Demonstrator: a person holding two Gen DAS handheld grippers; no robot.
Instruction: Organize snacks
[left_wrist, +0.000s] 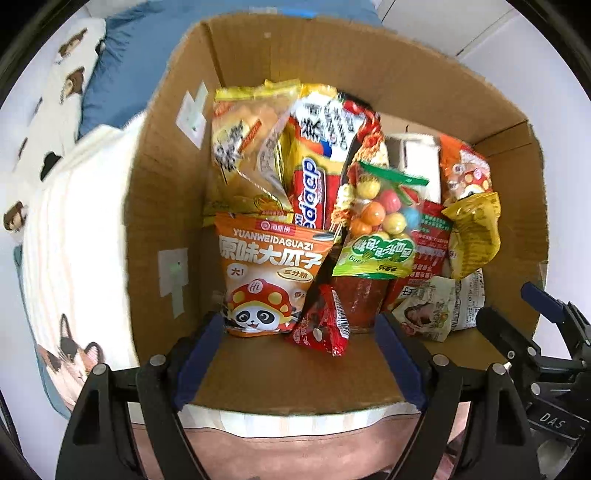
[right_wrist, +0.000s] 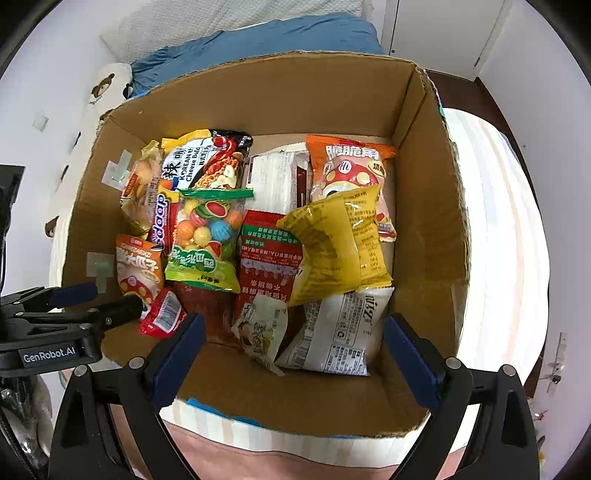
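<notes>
An open cardboard box (left_wrist: 162, 206) (right_wrist: 424, 206) holds several snack packs. An orange sunflower-seed bag (left_wrist: 266, 280) (right_wrist: 138, 267) stands at the left, with a small red packet (left_wrist: 325, 325) (right_wrist: 164, 314) beside it. A bag of coloured candy balls (left_wrist: 380, 229) (right_wrist: 207, 236) lies in the middle. A yellow bag (left_wrist: 472, 236) (right_wrist: 336, 243) lies on the right, over a white packet (right_wrist: 340, 332). My left gripper (left_wrist: 299, 343) is open and empty over the box's near edge. My right gripper (right_wrist: 293, 345) is open and empty above the near packs.
The box sits on a striped blanket (left_wrist: 74, 240) (right_wrist: 502, 240) on a bed. A blue pillow (right_wrist: 258, 37) lies behind the box. The right gripper's body (left_wrist: 535, 339) shows at the right of the left wrist view. The left gripper's body (right_wrist: 74, 306) shows at the left of the right wrist view.
</notes>
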